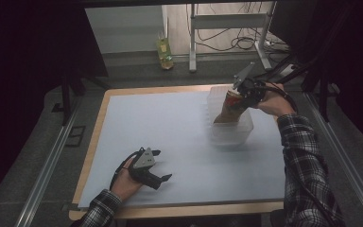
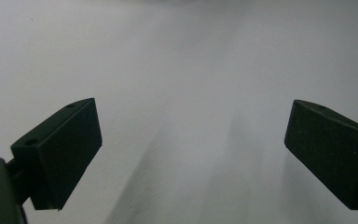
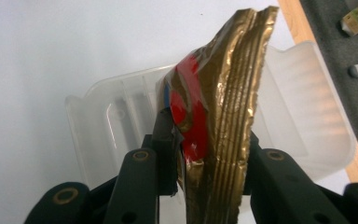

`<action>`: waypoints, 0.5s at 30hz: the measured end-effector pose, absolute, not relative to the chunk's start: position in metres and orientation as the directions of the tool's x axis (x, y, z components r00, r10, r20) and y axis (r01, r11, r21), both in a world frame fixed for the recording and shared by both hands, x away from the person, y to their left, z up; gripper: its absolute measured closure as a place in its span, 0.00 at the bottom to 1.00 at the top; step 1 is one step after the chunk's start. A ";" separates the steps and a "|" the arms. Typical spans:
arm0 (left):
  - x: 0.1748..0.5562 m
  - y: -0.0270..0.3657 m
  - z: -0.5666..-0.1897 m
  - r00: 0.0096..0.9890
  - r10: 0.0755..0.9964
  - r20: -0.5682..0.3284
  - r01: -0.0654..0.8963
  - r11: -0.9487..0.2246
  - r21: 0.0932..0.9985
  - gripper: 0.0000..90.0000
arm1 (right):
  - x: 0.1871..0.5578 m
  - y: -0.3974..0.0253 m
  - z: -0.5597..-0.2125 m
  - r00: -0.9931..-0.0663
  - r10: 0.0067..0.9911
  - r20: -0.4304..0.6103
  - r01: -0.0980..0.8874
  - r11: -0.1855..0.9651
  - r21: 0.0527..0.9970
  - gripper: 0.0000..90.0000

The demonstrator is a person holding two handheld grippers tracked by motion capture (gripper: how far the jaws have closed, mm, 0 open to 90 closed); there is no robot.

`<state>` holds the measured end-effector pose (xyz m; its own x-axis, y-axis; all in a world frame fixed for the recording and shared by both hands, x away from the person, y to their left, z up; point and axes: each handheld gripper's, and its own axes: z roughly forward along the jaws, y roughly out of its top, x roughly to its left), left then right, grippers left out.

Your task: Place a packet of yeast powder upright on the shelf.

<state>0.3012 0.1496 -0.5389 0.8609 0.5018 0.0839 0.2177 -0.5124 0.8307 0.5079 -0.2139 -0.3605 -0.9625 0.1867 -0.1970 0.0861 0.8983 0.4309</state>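
Firmly, right hand-held gripper (image 3: 209, 158) pinches gold snack bag (image 3: 223, 93) over tub (image 3: 307, 102)

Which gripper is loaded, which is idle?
The right gripper is loaded: shut on the gold snack bag over the clear plastic tub. The left gripper is open, holding nothing.

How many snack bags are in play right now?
1. A gold snack bag is clamped in the right gripper, its lower end inside the clear plastic bin. The bin's translucent walls could hide another.

Dim room, grey floor (image 1: 38, 142), cables (image 1: 227, 42)
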 end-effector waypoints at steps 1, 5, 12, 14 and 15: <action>0.301 0.150 -0.539 0.861 0.502 0.083 0.218 -0.512 0.831 0.04 | 0.508 -0.212 -0.362 -0.962 0.189 -0.197 0.089 0.898 0.430 0.78; 0.301 0.150 -0.539 0.861 0.502 0.085 0.217 -0.512 0.831 0.04 | 0.510 -0.205 -0.366 -0.965 0.179 -0.191 0.082 0.900 0.428 0.78; 0.301 0.150 -0.539 0.861 0.503 0.083 0.217 -0.508 0.833 0.04 | 0.514 -0.196 -0.373 -0.967 0.178 -0.185 0.083 0.898 0.432 0.79; 0.301 0.150 -0.539 0.861 0.500 0.088 0.214 -0.514 0.831 0.04 | 0.514 -0.195 -0.375 -0.965 0.186 -0.184 0.091 0.898 0.430 0.79; 0.301 0.150 -0.538 0.861 0.500 0.089 0.213 -0.515 0.830 0.04 | 0.514 -0.196 -0.375 -0.964 0.197 -0.176 0.103 0.895 0.435 0.78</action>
